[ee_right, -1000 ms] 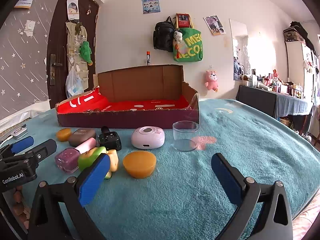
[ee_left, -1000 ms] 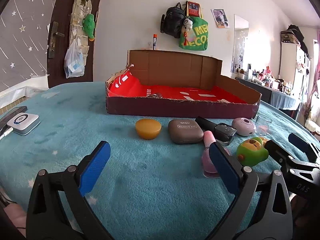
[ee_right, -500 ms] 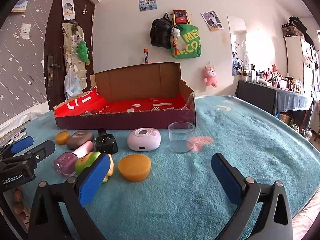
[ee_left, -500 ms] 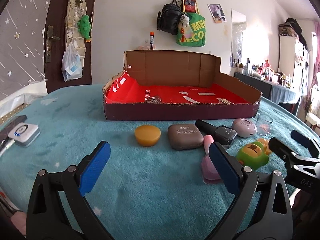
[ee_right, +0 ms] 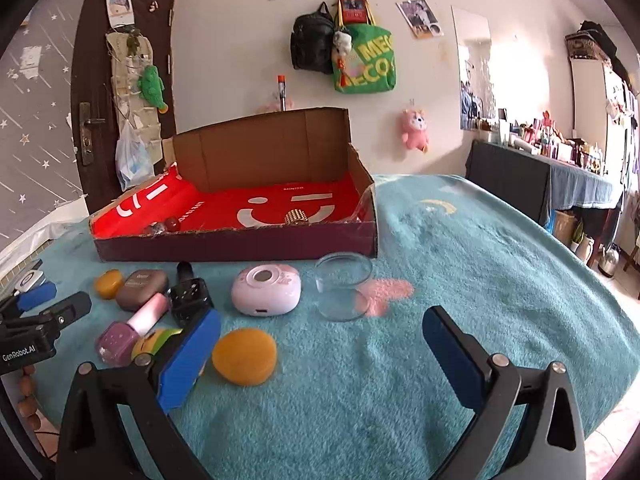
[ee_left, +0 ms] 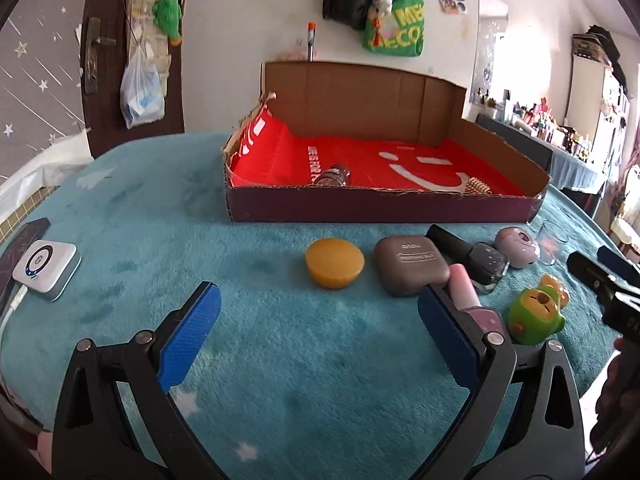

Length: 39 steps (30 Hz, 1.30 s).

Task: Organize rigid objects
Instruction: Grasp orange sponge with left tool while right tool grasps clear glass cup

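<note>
Now: left tongs apart, holding nothing, bottom centre | right tongs apart, holding nothing, bottom centre | orange puck, pink bottle, brown case mid-frame on teal table | cardboard box upper centre.

Ahead of my left gripper the blue blanket lies bare up to the cardboard box. A row of small items, from orange puck to glass dish, blocks the box's front wall. Toward the blanket's right edge I see open passage.
</note>
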### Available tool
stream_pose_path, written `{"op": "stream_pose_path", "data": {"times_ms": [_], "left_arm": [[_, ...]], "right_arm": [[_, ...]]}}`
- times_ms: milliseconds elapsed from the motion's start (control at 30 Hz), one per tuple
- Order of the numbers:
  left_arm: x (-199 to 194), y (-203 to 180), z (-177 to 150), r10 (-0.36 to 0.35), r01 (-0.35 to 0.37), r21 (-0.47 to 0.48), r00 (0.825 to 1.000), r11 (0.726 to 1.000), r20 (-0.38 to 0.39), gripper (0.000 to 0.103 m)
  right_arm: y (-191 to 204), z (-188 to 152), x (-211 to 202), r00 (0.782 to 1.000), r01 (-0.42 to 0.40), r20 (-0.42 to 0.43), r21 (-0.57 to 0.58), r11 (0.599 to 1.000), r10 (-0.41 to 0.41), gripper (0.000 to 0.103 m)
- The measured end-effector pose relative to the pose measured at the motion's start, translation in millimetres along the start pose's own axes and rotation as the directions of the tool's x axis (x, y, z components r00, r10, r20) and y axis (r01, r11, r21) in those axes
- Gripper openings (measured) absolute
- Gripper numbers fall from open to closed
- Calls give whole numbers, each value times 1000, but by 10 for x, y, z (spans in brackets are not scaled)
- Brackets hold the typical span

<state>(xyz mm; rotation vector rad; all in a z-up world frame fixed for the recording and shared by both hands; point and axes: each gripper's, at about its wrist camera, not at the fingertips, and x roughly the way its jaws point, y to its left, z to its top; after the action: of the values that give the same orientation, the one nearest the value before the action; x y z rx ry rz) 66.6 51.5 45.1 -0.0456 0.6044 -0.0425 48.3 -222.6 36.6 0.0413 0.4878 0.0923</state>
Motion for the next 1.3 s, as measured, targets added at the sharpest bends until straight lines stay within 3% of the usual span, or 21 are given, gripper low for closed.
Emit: {"op": "stream_pose_path", "data": {"times_ms": [200, 367, 400, 533, 633, 667, 700, 733, 967, 1300], "left_arm": [[274, 72, 162, -18, 18, 0, 991, 1000, -135, 100], [452, 76, 257, 4, 5, 41, 978, 999, -210, 99], [472, 86, 273, 0, 9, 43, 976, 999, -216, 93], [579, 103, 300, -28, 39, 37, 966, 999, -255, 75], [579, 60, 314, -65, 80, 48, 966, 996, -249, 51], [574, 50, 320, -86, 101, 47, 964, 994, -250, 37], [573, 43, 328, -98, 113, 44, 963, 993, -252, 36], [558, 33, 336, -113, 127, 42, 961, 991, -251, 36], [437, -28, 383, -152, 168, 57, 964, 984, -218, 36], [408, -2, 377, -163, 177, 46, 963, 983, -213, 36]], "right_arm": [[-97, 213, 149, 997, 49, -56, -2, 999, -49, 103], [-205, 309, 388, 981, 92, -170, 8, 996, -89, 103], [-227, 318, 431, 977, 91, -192, 11, 996, -87, 103], [-275, 318, 556, 963, 73, -261, 17, 997, -66, 85], [-267, 309, 630, 956, 45, -291, 10, 999, -41, 71], [-256, 302, 643, 955, 31, -294, 6, 999, -28, 62], [-241, 296, 651, 955, 15, -296, 2, 1000, -13, 56], [-227, 286, 645, 956, -8, -292, 0, 1000, 8, 41], [-192, 341, 527, 970, -20, -242, -21, 1000, 14, 42], [-208, 327, 563, 963, -50, -264, 15, 999, 52, 42]]}}
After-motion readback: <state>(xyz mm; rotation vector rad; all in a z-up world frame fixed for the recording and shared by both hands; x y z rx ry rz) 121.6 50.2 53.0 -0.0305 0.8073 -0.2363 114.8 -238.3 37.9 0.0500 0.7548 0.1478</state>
